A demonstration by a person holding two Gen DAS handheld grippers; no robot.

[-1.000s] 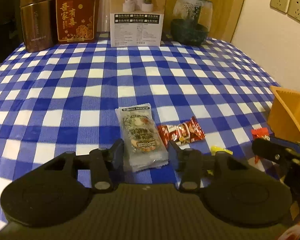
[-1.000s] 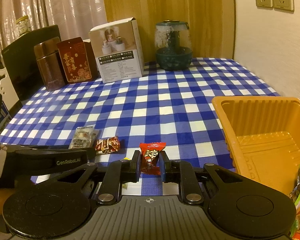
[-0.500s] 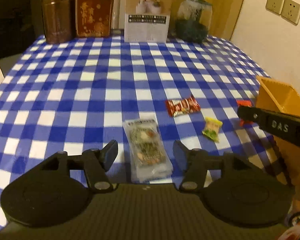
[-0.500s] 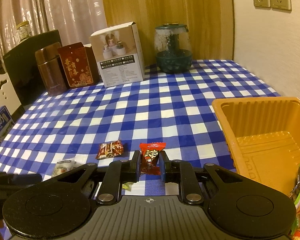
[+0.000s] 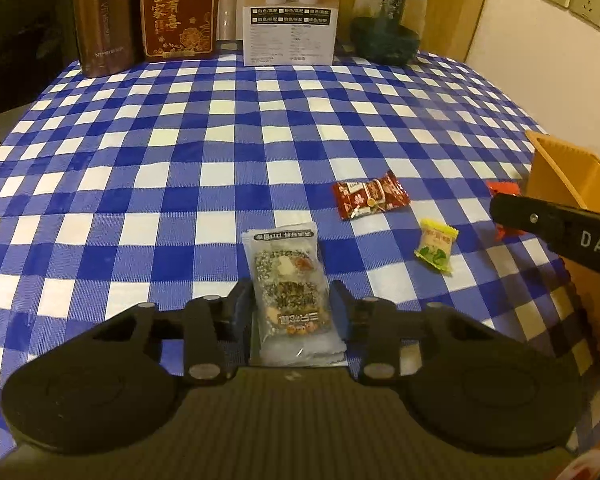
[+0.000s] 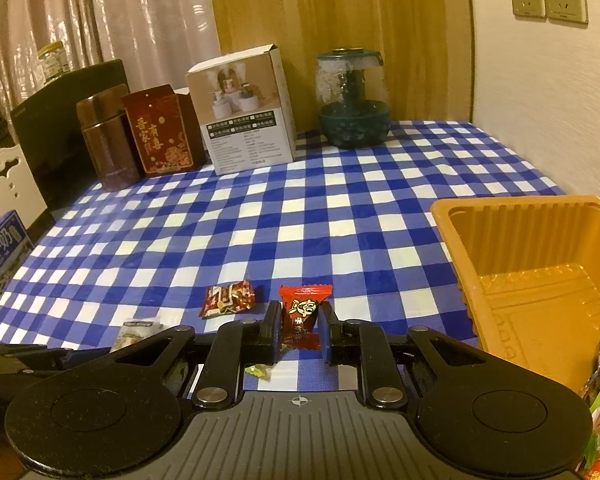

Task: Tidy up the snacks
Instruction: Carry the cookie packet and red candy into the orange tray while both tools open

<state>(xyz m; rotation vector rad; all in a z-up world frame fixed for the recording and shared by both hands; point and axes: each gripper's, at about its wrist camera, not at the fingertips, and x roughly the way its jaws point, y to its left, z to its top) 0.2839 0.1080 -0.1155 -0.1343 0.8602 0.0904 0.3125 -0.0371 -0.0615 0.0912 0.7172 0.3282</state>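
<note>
On the checked tablecloth (image 5: 228, 128) near its front edge, the left gripper (image 5: 292, 308) pinches the clear packet (image 5: 290, 280) and the right gripper (image 6: 300, 330) clamps the red candy (image 6: 302, 314) — lift both straight, then over the orange tray (image 6: 452, 216) rim.

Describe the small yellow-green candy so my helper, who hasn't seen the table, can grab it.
On the blue-and-white checked tablecloth, look toward the orange plastic tray on the right. The small yellow-and-green wrapped candy lies flat between that tray and the clear packet of seeded snack bars. Unlike the dark red wrapped snack behind it, it is pale, squarish and ungripped.
</note>
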